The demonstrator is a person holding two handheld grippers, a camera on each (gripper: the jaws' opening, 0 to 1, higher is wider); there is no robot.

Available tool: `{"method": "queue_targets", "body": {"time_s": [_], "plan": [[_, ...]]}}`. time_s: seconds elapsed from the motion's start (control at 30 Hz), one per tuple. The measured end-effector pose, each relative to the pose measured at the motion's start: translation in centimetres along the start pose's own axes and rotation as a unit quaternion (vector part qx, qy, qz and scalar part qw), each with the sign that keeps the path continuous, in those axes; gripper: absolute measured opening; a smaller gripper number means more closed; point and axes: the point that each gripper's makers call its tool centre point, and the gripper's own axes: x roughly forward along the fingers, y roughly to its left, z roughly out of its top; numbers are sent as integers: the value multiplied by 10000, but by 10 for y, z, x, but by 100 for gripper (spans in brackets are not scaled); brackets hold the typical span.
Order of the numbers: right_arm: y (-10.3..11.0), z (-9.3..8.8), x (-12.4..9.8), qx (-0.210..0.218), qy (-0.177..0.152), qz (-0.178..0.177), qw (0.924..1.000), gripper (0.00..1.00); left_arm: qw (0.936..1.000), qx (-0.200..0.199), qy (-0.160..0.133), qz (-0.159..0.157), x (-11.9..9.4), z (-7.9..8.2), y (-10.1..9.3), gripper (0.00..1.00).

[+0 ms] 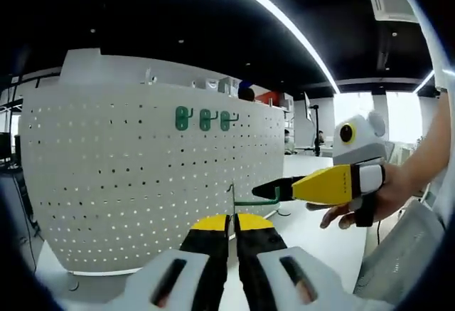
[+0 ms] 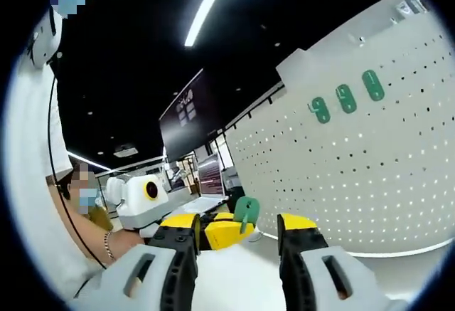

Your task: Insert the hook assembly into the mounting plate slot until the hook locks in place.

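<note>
A white pegboard mounting plate (image 1: 128,183) (image 2: 370,183) stands upright on the table, with three green hooks (image 1: 205,119) (image 2: 346,99) seated near its top. My left gripper (image 1: 231,222) (image 2: 222,233) is shut on a loose green hook assembly (image 1: 256,201) (image 2: 247,211), held in front of the plate's lower part and apart from it. My right gripper (image 1: 269,188) (image 2: 238,236) comes in from the right. Its jaws stand wide apart on either side of the hook, so it is open. Its black tips reach the hook's outer end.
A white table (image 1: 320,247) (image 2: 227,275) carries the plate. A person's hand (image 1: 355,211) holds the right gripper, and a person in a white shirt (image 2: 28,183) stands close on the left. Dark screens (image 2: 188,112) hang in the background.
</note>
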Motion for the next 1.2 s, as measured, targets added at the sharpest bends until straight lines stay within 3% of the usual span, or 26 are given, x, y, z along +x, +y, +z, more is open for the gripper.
{"method": "queue_targets", "body": {"time_s": [0.5,1.2], "plan": [[-2,-1,13,213,11,-45,9998,14,10000,-22,-12,1,1,0,0,2],[-8,-5,19,299,81,-278,9991,3,10000,-43,-13,19,1,1,0,2]]}}
